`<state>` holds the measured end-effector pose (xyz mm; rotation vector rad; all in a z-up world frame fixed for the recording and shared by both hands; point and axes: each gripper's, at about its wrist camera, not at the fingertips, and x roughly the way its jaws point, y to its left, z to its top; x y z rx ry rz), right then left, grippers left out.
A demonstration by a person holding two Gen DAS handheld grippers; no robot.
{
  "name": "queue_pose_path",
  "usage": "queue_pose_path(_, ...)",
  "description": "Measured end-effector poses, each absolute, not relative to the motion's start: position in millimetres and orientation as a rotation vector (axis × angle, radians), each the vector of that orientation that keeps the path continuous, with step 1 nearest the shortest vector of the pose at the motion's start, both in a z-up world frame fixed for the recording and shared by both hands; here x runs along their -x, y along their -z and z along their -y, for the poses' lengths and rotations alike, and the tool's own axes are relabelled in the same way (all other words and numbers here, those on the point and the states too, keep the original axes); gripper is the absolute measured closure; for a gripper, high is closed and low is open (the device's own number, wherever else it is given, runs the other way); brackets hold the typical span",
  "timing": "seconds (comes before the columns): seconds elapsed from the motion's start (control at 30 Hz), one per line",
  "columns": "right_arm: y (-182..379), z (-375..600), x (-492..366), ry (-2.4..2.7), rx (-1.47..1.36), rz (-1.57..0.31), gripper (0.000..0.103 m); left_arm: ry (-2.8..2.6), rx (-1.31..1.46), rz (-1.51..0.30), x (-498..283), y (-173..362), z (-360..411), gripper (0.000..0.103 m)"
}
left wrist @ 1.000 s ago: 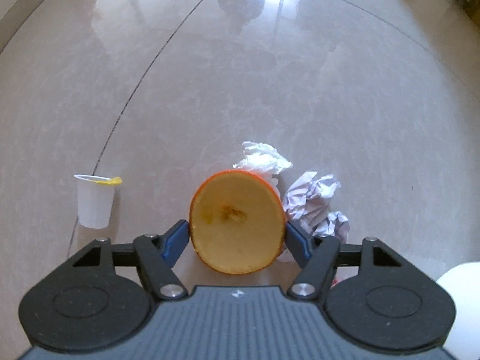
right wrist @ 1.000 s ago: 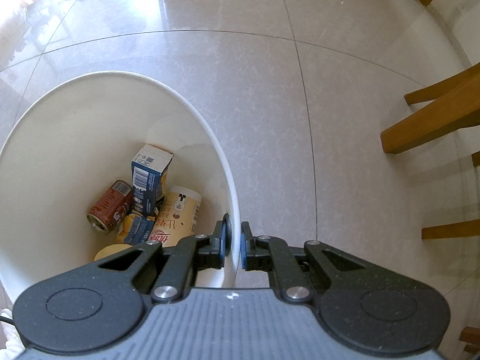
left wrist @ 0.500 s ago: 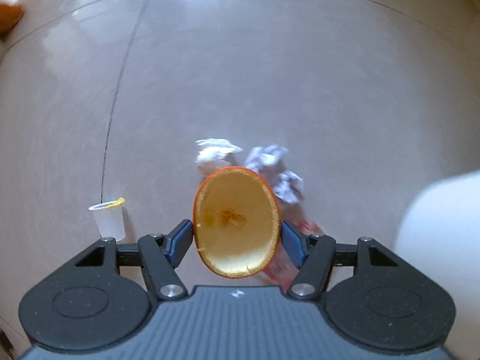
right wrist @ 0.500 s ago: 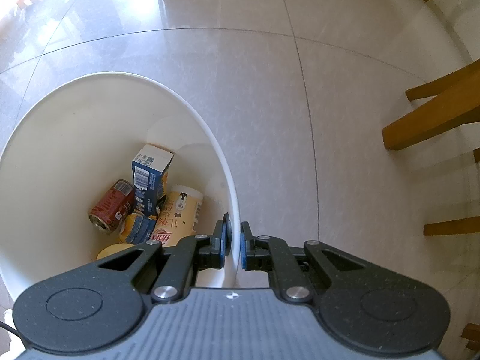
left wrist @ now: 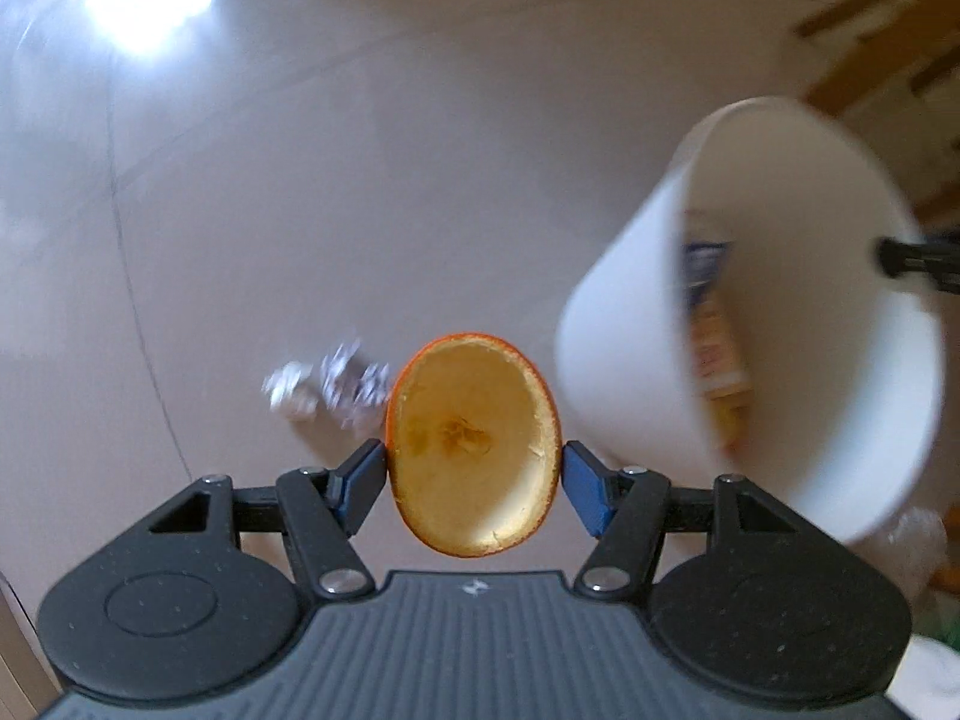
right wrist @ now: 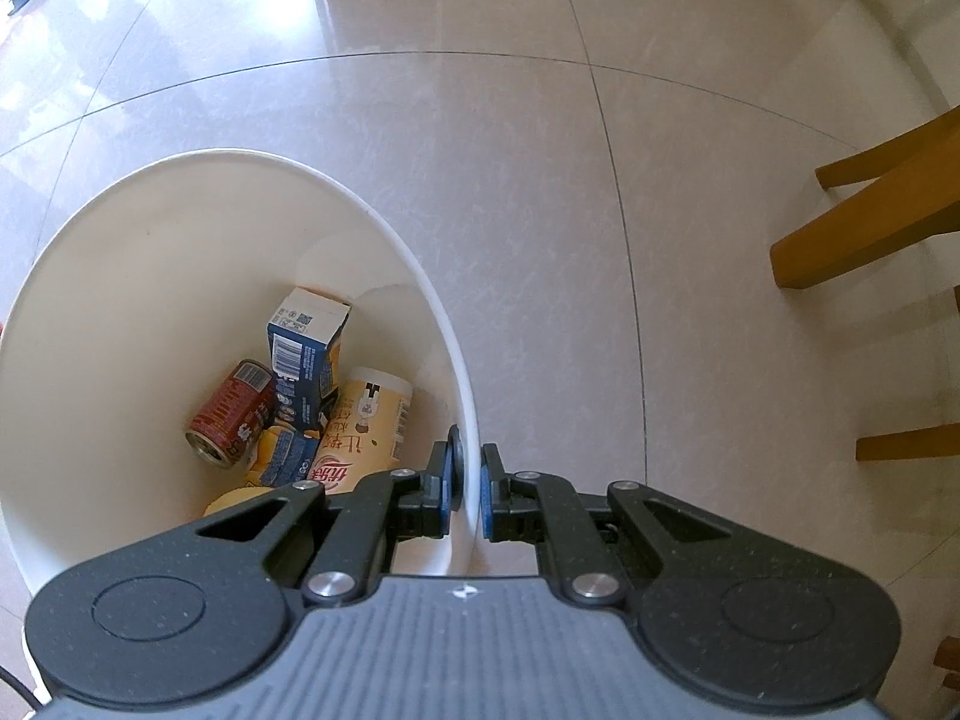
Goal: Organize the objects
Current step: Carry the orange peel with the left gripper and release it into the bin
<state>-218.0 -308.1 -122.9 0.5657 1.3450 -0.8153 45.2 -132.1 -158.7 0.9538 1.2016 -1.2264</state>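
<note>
My left gripper is shut on a hollow orange peel half, its blue pads pressing both sides, high above the floor. The white bin is below and to its right, blurred. In the right wrist view my right gripper is shut on the white bin's rim, one finger inside and one outside. Inside the bin lie a red can, a blue carton and a beige paper cup.
Crumpled paper lies on the pale tiled floor, left of the peel. Wooden chair legs stand to the right of the bin. A bit of clear plastic wrap shows behind the bin's lower edge.
The left gripper has risen with the peel and rolled. The bin has come into its view at the right, and the small plastic cup has left it. The right gripper has stayed put.
</note>
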Motion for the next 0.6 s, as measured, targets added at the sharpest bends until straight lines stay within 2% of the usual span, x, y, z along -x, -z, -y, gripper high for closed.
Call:
queue_pose_path(0.17, 122.4, 308.7, 219.1, 0.816, -0.575, -1.342, 0.092, 1.361, -0.947, -1.170, -15.5, 114.4, 149.1, 0.039)
queue_pose_path(0.33, 119.8, 309.2, 220.6, 0.807, -0.584, -1.334, 0.092, 1.457, -0.947, -1.145, 13.2, 97.6, 167.0, 0.038)
queue_pose_path(0.4, 119.2, 309.1, 221.6, 0.809, -0.581, -1.331, 0.092, 1.478, -0.919, -1.141, 22.9, 95.0, 173.8, 0.032)
queue_pose_path(0.43, 119.2, 309.3, 222.2, 0.810, -0.583, -1.328, 0.092, 1.476, -0.902, -1.140, 26.2, 94.8, 176.7, 0.022)
queue_pose_path(0.5, 119.4, 309.4, 222.8, 0.811, -0.588, -1.327, 0.092, 1.484, -0.865, -1.134, 29.5, 94.7, 179.0, 0.014)
queue_pose_path(0.6, 119.2, 308.6, 223.3, 0.804, -0.577, -1.328, 0.092, 1.493, -0.838, -1.141, 27.7, 96.6, 178.5, 0.014)
